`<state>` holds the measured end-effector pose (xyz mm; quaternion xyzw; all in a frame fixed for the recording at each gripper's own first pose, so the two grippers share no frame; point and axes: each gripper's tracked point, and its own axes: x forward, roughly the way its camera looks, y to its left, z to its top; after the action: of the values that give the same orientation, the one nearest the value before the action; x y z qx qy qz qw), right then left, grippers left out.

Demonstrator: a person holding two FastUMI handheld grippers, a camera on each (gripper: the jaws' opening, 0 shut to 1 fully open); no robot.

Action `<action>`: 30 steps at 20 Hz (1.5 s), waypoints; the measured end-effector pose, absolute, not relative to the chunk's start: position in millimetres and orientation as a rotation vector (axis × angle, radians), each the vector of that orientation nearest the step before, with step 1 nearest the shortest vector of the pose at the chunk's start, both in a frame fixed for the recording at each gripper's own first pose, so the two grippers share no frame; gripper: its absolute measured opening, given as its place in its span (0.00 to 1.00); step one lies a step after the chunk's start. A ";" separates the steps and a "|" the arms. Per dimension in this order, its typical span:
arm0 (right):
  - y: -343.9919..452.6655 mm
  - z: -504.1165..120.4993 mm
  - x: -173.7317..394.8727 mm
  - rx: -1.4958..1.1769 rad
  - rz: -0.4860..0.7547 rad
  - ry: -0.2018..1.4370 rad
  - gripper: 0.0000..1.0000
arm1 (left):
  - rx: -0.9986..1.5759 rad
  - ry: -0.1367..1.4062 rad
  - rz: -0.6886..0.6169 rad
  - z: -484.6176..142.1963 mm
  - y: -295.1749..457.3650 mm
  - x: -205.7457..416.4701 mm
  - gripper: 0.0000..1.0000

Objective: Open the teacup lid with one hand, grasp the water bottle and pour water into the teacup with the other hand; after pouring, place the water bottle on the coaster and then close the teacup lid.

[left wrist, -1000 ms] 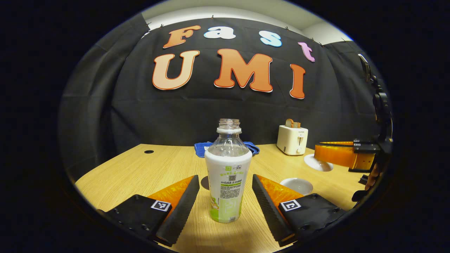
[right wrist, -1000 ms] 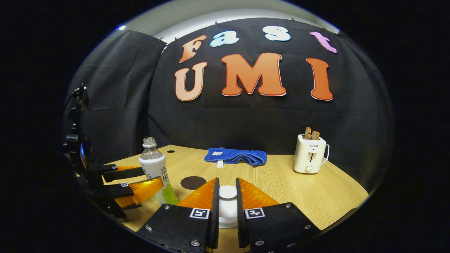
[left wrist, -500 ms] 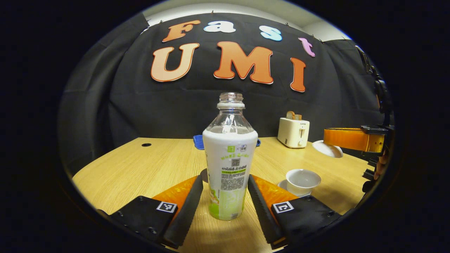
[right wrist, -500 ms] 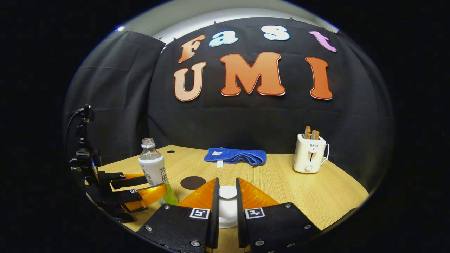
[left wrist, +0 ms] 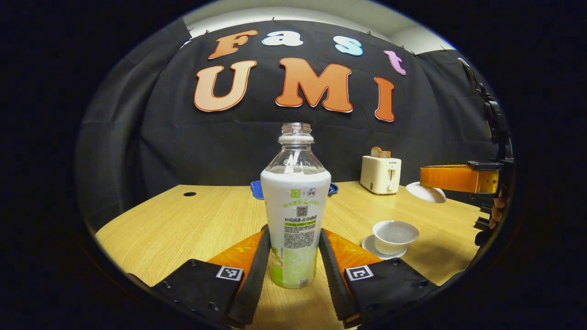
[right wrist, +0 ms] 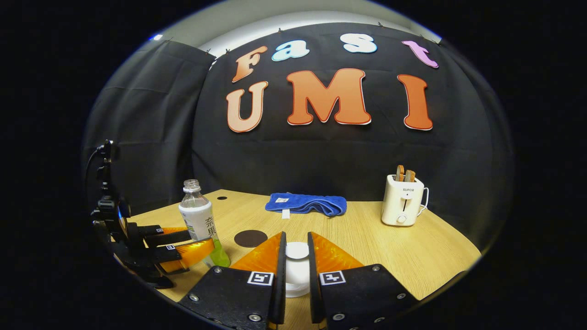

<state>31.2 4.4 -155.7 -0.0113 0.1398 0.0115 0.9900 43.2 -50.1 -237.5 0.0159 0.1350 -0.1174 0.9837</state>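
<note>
Standing upright on the table (left wrist: 183, 220), the water bottle (left wrist: 296, 206) is now bracketed by the left gripper (left wrist: 293, 266), whose fingers (left wrist: 257, 270) have been drawn in from a wide spread a second ago until they lie against the bottle's lower sides. Whether they are truly pressing on it cannot be told from the left gripper view; the right gripper view shows the same bottle (right wrist: 198, 220) with that gripper (right wrist: 176, 245) set around its base. By this reading the grasp is being completed — lifting and pouring are judged to come next.

To the right of the bottle, a little way off, the teacup (left wrist: 394, 236) sits open on its saucer (left wrist: 371, 245), with some water apparently already in it, though this is not clear. Farther right of the bottle and above the table, the lid (left wrist: 426, 192) is held up under the right gripper (left wrist: 456, 178). In the right gripper view the lid (right wrist: 297, 268) is seen clamped between the two fingers of that gripper (right wrist: 296, 268), unchanged over the last second.

That view also gives what the other hides: the dark round coaster (right wrist: 250, 238), lying just right of the bottle and partly hidden behind it from the left gripper. Behind the bottle a blue cloth (right wrist: 306, 204) is laid, and far right of it a toaster (right wrist: 403, 199) stands.
</note>
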 end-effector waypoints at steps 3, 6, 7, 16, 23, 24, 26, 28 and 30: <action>0.4 -151.2 30.0 -0.023 0.015 0.271 0.22 | 0.125 0.243 -0.214 -227.2 -47.7 51.1 0.66; -7.9 -147.5 31.4 -0.008 0.001 0.264 0.22 | 0.237 0.207 -0.205 -218.8 -48.8 57.8 0.66; -10.6 -146.2 30.6 -0.004 -0.006 0.261 0.22 | 0.267 0.205 -0.204 -218.3 -49.4 58.7 0.65; -42.1 -134.4 24.2 0.005 -0.066 0.231 0.22 | 0.548 0.186 -0.155 -221.3 -52.7 64.6 0.66; -56.5 -131.0 18.5 0.008 -0.089 0.221 0.22 | 0.782 0.155 -0.138 -220.1 -58.2 70.1 0.67; -58.2 -130.7 18.1 0.003 -0.091 0.219 0.22 | 0.809 0.162 -0.136 -222.1 -57.6 69.3 0.67; -61.8 -130.1 16.5 -0.001 -0.095 0.213 0.22 | 0.876 0.143 -0.132 -221.5 -58.0 68.6 0.65; -61.6 -129.1 15.5 0.002 -0.087 0.211 0.22 | 0.975 0.124 -0.131 -221.2 -60.3 69.4 0.66; -64.9 -128.4 14.3 -0.006 -0.090 0.208 0.22 | 1.041 0.111 -0.152 -226.8 -69.0 70.7 0.65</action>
<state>14.3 -64.9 -128.4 -0.0027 0.1038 -0.0447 0.9936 70.7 -69.0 -226.8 0.4964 0.0531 -0.0725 0.8635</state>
